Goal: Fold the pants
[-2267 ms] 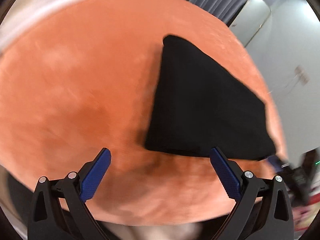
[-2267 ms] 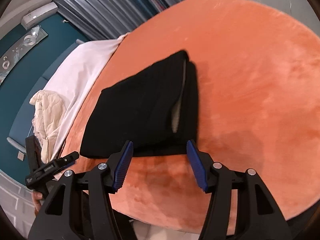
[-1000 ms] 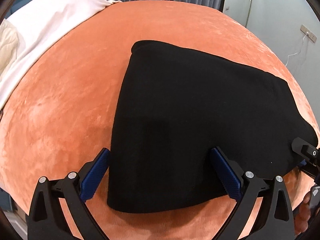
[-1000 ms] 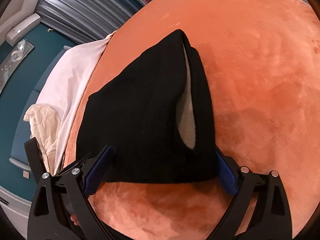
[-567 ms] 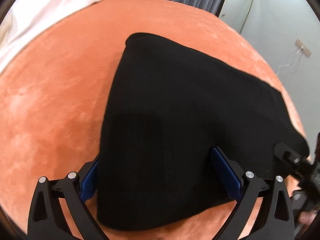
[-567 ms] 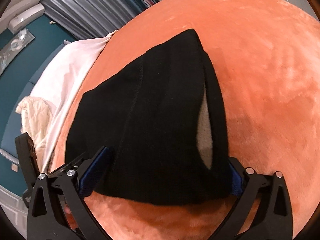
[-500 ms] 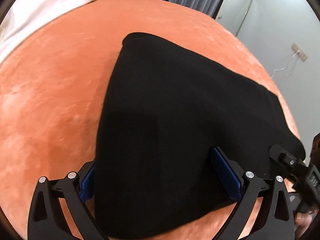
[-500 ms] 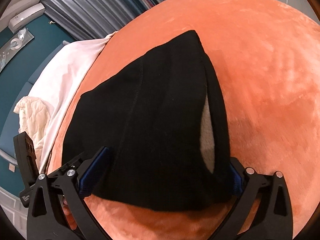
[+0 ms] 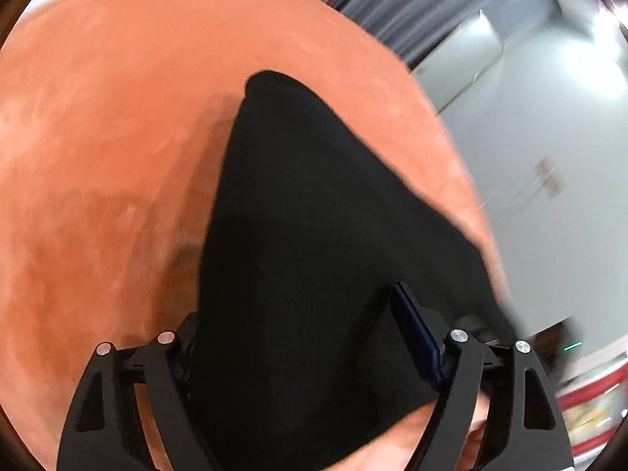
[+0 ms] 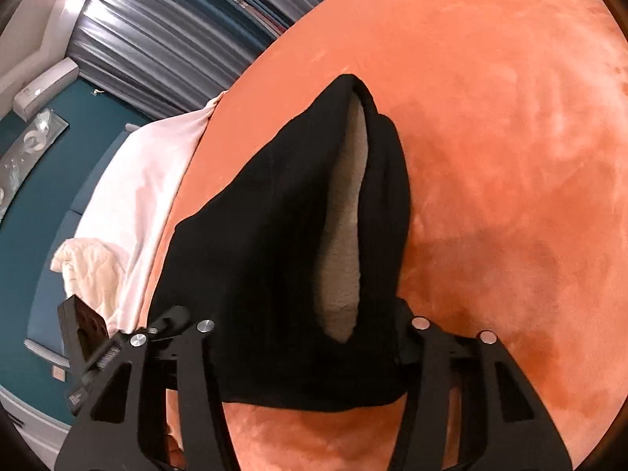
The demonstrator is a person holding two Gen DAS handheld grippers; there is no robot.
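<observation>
Both wrist views close, angled down along own tongs; share black pants (image 9: 322, 243) (image 10: 274, 235) on orange blanket (image 9: 98, 157) (image 10: 510, 157), opposite ends.

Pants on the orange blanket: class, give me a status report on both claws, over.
Both claws closing in, left claw and right claw each straddling the folded black pants. Pants bunching on orange blanket. Nothing in the way.

1 pants (image 10: 274, 235), 2 grippers, 1 blanket (image 10: 510, 157), 1 sheet (image 10: 149, 180)

Matt black knit pants (image 10: 251, 259) with fleecy pale lining; plush orange velvety cover (image 10: 510, 157)
</observation>
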